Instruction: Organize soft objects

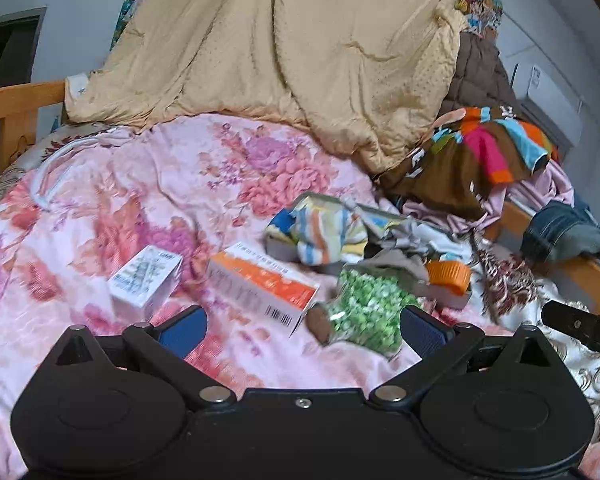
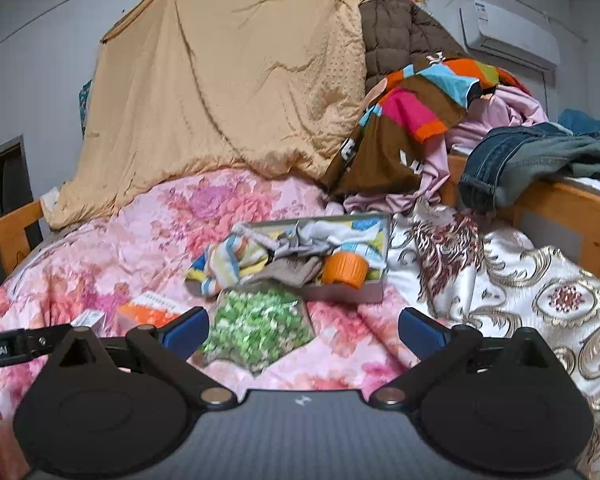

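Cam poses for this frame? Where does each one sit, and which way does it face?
Left wrist: on the left gripper, looking forward over the floral bedspread at the white box and orange box; own open fingers show, and the right gripper's edge at right.
Right wrist: on the right gripper, to the right of the other, facing the tray of socks; own open fingers show, left gripper's edge at left.
Shared: green candy bag, tray, orange cap, tan quilt.
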Demonstrator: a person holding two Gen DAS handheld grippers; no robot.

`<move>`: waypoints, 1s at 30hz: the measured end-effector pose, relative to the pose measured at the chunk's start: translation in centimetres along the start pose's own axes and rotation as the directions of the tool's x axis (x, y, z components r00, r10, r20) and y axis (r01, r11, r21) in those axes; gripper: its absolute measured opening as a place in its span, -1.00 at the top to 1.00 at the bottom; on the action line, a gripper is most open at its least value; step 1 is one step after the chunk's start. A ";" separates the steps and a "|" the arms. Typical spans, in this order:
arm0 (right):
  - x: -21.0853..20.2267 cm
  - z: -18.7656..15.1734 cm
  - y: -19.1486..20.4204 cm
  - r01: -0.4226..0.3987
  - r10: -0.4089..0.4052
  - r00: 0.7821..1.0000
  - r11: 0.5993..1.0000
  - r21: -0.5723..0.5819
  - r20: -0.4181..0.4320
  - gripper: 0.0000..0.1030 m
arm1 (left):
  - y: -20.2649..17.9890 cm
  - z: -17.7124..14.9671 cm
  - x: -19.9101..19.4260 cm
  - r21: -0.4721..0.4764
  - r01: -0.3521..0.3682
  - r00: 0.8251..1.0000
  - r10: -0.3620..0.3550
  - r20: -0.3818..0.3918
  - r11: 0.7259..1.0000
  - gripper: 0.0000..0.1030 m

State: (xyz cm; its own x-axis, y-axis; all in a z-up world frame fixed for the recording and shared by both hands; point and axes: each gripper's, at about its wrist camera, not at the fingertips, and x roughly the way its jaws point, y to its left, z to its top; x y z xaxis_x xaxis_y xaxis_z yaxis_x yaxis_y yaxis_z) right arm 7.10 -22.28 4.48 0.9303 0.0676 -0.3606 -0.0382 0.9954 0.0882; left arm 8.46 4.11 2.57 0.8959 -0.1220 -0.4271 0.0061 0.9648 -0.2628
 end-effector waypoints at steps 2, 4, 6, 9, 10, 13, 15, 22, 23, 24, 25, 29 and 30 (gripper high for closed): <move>-0.3 -0.4 0.2 0.003 -0.003 1.000 1.000 -0.002 -0.009 -0.99 | 0.0 -0.1 -0.2 0.018 -0.009 1.000 0.009 -0.016 1.000 -0.98; -0.6 -0.8 0.3 0.005 -0.005 1.000 1.000 0.014 -0.019 -0.99 | 0.0 -0.3 -0.1 0.041 -0.014 0.999 0.016 -0.039 0.999 -0.98; -0.8 -1.2 0.3 0.005 -0.004 1.000 0.999 0.035 -0.031 -0.99 | -0.1 -0.6 -0.3 0.049 -0.020 0.999 0.022 -0.046 0.999 -0.98; -1.1 -1.7 0.2 0.013 -0.011 0.999 0.998 0.056 -0.046 -1.00 | 0.0 -1.1 -0.8 0.046 -0.019 0.998 0.022 -0.060 0.999 -0.98; -1.2 -1.9 0.1 0.016 -0.013 0.999 0.998 0.063 -0.052 -1.00 | 0.1 -1.2 -1.0 0.041 -0.019 0.998 0.022 -0.060 0.999 -0.98; -1.1 -2.5 0.2 0.021 -0.015 0.997 0.997 0.071 -0.080 -1.00 | 0.1 -1.4 -1.4 0.034 -0.015 0.998 0.017 -0.061 0.999 -0.98; -0.9 -2.9 0.5 0.020 -0.014 0.995 0.998 0.055 -0.101 -1.00 | 0.1 -1.7 -1.7 0.039 -0.016 0.998 0.018 -0.060 0.999 -0.98; -1.1 -3.6 1.3 0.018 -0.015 0.993 1.000 0.023 -0.114 -1.00 | -0.4 -2.5 -2.2 0.093 -0.032 0.998 0.037 -0.052 0.995 -0.98; -1.1 -3.6 1.3 0.018 -0.015 0.993 1.000 0.023 -0.117 -1.00 | -0.5 -2.5 -2.3 0.101 -0.029 0.998 0.035 -0.051 0.994 -0.98; -1.1 -3.7 1.4 0.019 -0.017 0.993 1.000 0.021 -0.119 -1.00 | -0.5 -2.6 -2.4 0.108 -0.027 0.998 0.033 -0.050 0.994 -0.98; -1.2 -3.7 1.4 0.021 -0.019 0.993 1.000 0.017 -0.121 -1.00 | -0.6 -2.6 -2.4 0.114 -0.026 0.998 0.031 -0.047 0.993 -0.98; -1.3 -3.9 1.5 0.025 -0.023 0.992 1.000 0.013 -0.127 -0.99 | -0.8 -2.9 -2.7 0.131 -0.035 0.998 0.040 -0.038 0.991 -0.98; -1.3 -3.9 1.5 0.025 -0.023 0.991 1.000 0.013 -0.129 -0.99 | -0.8 -2.9 -2.7 0.134 -0.038 0.998 0.043 -0.038 0.990 -0.98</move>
State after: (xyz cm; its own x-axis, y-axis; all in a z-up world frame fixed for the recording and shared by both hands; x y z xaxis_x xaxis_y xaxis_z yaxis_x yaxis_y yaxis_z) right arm 4.40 -20.60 1.47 0.8761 0.0530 -0.4792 -0.0104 0.9958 0.0913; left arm 4.76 3.00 1.41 0.8777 -0.0891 -0.4708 0.0316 0.9912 -0.1287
